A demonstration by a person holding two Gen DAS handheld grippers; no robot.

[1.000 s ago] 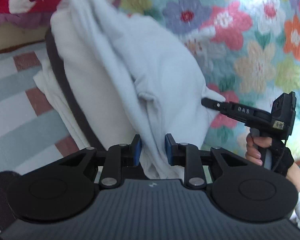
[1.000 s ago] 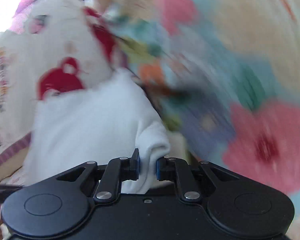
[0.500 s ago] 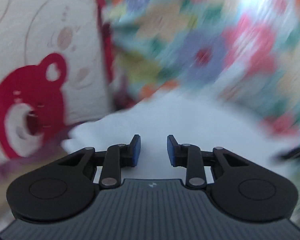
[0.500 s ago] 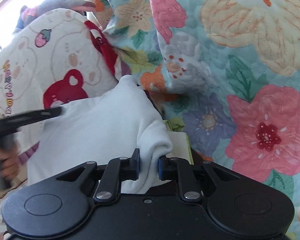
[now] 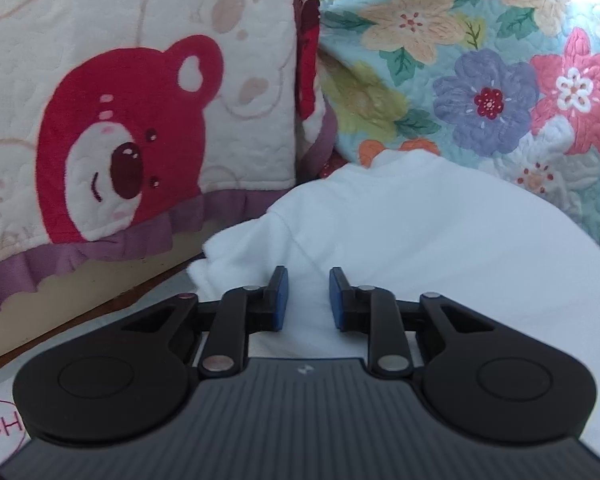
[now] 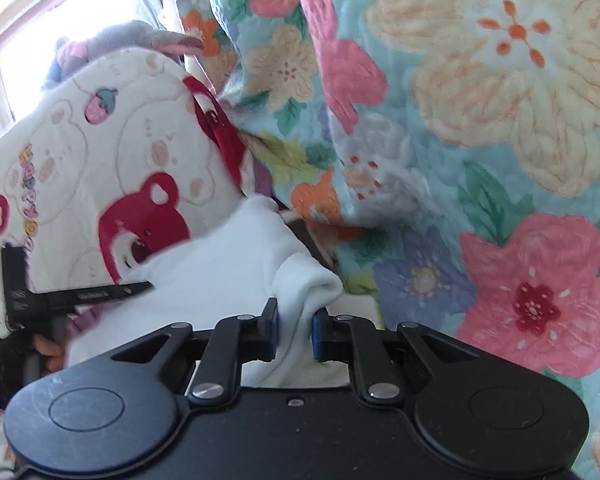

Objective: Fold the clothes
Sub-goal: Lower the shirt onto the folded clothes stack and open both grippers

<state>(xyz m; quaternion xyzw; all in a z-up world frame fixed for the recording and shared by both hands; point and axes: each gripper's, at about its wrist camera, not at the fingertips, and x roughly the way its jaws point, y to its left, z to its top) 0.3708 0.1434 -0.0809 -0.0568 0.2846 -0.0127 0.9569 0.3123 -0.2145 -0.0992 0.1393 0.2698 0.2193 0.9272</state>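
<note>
The white garment (image 5: 440,248) lies in a loose heap on the bed, up against the corner where the bear-print pillow (image 5: 132,92) meets the flowered quilt (image 5: 488,92). Its far tip pokes into the gap between those two.

The right gripper (image 6: 296,330) has its jaws clamped on a bunched fold at the near edge of the garment; cloth fills the gap between the blue pads and rolls over the top of them. The left gripper (image 5: 304,300) sits over the garment's left edge, its jaws closing with white cloth showing between and behind them. The pads do not look pressed on anything yet, so I read them as open, with nothing gripped. In the right wrist view the left gripper appears at the garment's left side, held by a gloved hand (image 6: 8,364).

The main risk, as I judge it, is the left jaws closing on air or on a thin top layer only, since the cloth there lies flat, not gathered; a lift would then drag one layer and twist the fold. The right grip holds a thick wad, which could carry several layers at once and leave a lumpy edge. Pulling toward the pillow could also catch its purple frill (image 5: 100,248).
</note>
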